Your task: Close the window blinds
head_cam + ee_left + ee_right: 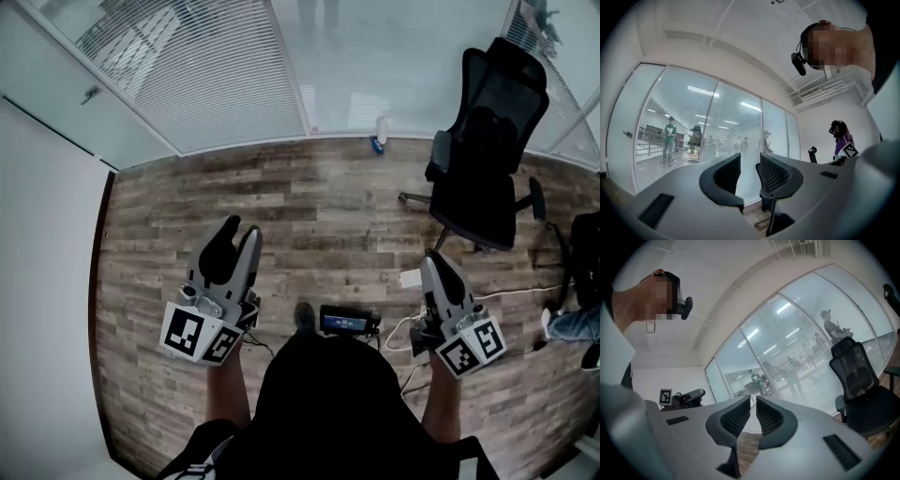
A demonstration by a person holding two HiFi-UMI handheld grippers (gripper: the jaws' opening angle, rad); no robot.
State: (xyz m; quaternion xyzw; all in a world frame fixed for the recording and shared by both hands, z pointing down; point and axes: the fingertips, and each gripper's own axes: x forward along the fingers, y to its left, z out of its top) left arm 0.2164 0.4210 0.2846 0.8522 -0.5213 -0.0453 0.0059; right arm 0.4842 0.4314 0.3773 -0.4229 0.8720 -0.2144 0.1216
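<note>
Left gripper [241,230] [750,159]: jaws spread, clear gap between the pads, nothing in the gap, touching nothing. It is held level over the wood floor [328,216] and aimed at the glass wall.

Right gripper [436,258] [753,399]: jaws pressed together with only a thin slit between the pads. It holds nothing and is also level, facing the glass.

Blinds [206,75] [651,159] [825,310]: they hang across the glass panes ahead, well apart from both grippers. People beyond show through the slats.

Surroundings: black office chair [487,141] [855,376] stands ahead and to the right, near the glass. A bottle [381,131] stands on the floor at the foot of the glass. A small white box [411,278] with a cable [525,295] lies just beside the right gripper.
</note>
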